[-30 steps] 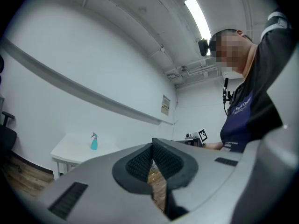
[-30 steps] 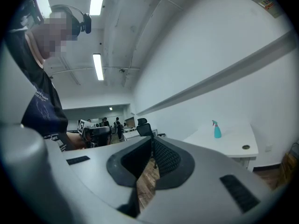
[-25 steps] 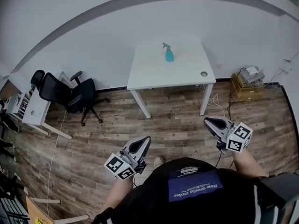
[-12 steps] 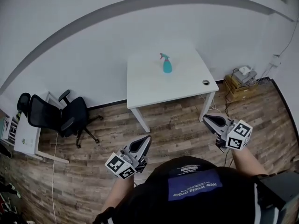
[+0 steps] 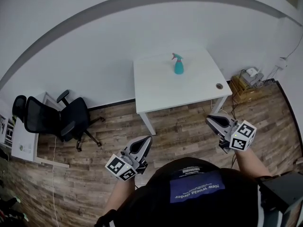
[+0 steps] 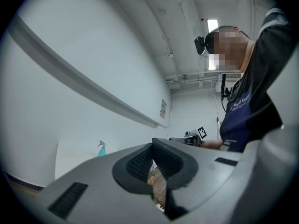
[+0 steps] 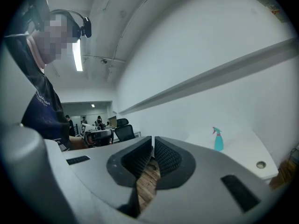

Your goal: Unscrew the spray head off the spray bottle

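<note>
Both closed up and empty: left gripper (image 5: 144,144), right gripper (image 5: 212,122). Approach stage (spray bottle (image 5: 178,66) well apart, on table (image 5: 161,91)). Next: close in, open, clamp body and spray head (image 5: 175,56).

Place: I was looking into an office.
Seating: a black mesh swivel chair (image 5: 47,119) stood beside a small white desk (image 5: 23,136).
Worktop: a plain white square-topped table (image 5: 161,86) sat against the white wall.
Floor: it was brown wood-plank flooring (image 5: 180,131).
Lighting: a long ceiling strip light (image 7: 77,55) glowed overhead.
</note>
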Available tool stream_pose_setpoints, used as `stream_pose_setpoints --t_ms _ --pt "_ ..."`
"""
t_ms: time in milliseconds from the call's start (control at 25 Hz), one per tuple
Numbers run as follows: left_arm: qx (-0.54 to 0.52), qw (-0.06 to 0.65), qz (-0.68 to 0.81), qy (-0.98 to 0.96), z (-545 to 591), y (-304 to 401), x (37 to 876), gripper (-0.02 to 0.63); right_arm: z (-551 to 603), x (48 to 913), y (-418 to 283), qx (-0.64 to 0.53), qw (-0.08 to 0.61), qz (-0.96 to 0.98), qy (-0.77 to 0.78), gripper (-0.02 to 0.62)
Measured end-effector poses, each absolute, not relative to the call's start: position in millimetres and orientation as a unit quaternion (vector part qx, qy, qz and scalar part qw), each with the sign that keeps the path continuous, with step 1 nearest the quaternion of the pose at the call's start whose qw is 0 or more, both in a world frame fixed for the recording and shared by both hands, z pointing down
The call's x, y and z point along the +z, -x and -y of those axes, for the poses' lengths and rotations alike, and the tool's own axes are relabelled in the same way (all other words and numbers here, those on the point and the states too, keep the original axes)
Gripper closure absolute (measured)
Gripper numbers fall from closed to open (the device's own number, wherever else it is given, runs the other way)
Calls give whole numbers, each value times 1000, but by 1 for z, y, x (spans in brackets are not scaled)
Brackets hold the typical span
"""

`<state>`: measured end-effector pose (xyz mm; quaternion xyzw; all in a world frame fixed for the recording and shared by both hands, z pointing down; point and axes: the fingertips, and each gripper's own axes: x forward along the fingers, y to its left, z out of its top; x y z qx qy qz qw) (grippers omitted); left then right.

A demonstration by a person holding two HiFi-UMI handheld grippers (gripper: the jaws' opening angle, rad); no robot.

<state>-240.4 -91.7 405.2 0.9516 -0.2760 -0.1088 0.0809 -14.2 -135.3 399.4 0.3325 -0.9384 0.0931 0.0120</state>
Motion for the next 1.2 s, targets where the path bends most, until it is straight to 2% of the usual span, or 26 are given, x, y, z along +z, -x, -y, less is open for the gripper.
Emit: stream_pose_setpoints --t_ms 240,440,960,1200 --pt "-103 94 294 -946 130 245 413 604 184 403 23 100 9 944 -313 597" --pt "-97 88 320 -938 170 224 410 604 237 412 3 111 4 952 -287 597" --pt "-96 89 365 -922 296 100 390 604 387 402 -88 120 -4 971 -208 597" --pt "-79 105 359 -924 335 70 400 604 423 420 -117 138 -9 967 -214 597"
